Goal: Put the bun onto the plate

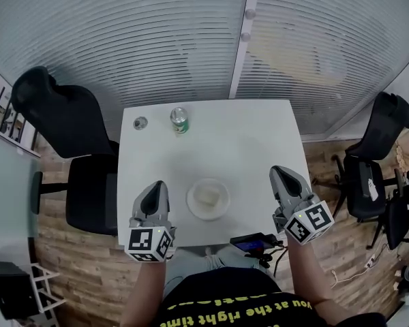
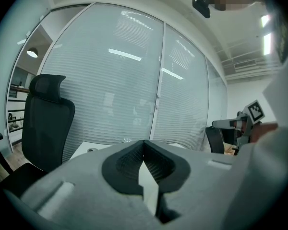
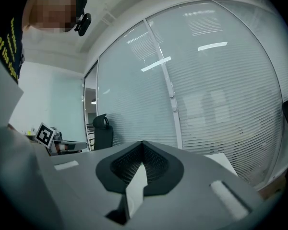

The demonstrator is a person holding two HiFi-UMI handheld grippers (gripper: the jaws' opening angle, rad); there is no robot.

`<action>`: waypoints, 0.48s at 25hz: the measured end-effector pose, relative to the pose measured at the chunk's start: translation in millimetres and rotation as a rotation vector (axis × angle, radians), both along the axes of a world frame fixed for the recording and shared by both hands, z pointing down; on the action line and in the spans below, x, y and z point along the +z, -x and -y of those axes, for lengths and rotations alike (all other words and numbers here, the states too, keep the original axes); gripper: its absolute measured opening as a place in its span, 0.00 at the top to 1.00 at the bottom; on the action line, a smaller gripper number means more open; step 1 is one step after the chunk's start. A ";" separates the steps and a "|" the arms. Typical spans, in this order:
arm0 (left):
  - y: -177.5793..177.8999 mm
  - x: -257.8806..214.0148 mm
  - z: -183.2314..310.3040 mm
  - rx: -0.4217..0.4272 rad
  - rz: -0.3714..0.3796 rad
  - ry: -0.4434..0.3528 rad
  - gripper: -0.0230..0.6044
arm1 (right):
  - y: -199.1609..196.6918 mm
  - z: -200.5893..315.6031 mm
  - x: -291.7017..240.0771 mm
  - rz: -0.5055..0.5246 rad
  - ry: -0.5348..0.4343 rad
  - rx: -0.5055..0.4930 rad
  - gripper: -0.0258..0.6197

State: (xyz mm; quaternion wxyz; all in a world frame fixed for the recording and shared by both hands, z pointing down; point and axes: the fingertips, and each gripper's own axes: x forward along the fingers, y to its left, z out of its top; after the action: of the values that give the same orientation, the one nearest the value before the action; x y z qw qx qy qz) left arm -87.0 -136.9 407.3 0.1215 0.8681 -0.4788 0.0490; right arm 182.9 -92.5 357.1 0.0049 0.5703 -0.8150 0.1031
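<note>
Left tool [image 1: 157, 187]: shut tight, tips pressed together, nothing inside. Up over the near edge of the white worktop [image 1: 259, 135], pointing to the far side. Same story in the left gripper view [image 2: 144, 143]: dark jaws closed to a point, no thing between them.

Right tool [image 1: 278, 173]: shut tight too, and empty. Over the near right part of the worktop, pointing the same way. In the right gripper view [image 3: 143, 143], jaws closed, nothing held.

Bun [image 1: 206, 196]: small and pale, lying on the round white plate [image 1: 193, 210]. Plate between the two tools, a little ahead of the left tool and to its right, and to the left of the right tool. No touching between tools and plate.

Far ahead of the left tool, near the far edge of the worktop: a green and silver can [image 1: 179, 120], standing up. Just left of the can, a small round shiny thing [image 1: 140, 122], too small to tell what.

Behind the right tool and a bit to its left, at the near edge: a dark flat gadget [image 1: 249, 242] with a lit screen.

Left of the left tool, beside the worktop: a big black chair [image 1: 61, 114]. Right of the right tool, well apart: another black chair [image 1: 385, 125]. Past the far edge: a glass wall with blinds [image 1: 191, 39].
</note>
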 end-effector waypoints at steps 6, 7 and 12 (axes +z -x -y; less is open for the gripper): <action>-4.9 -0.6 -3.6 0.010 -0.006 0.001 0.96 | -2.1 -9.2 -5.7 -0.014 -0.010 0.002 0.95; -6.6 -0.9 -3.5 0.013 -0.007 0.000 0.96 | -3.3 -10.0 -6.2 -0.016 -0.010 0.003 0.95; -13.0 -0.2 -6.6 0.023 -0.007 0.000 0.96 | -9.4 -14.7 -7.0 -0.026 -0.011 0.008 0.95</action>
State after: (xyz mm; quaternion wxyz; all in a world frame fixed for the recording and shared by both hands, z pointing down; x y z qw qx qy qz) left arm -74.0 -130.3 407.1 0.1225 0.8736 -0.4685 0.0473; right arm 192.3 -77.8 350.1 0.0119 0.5748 -0.8131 0.0911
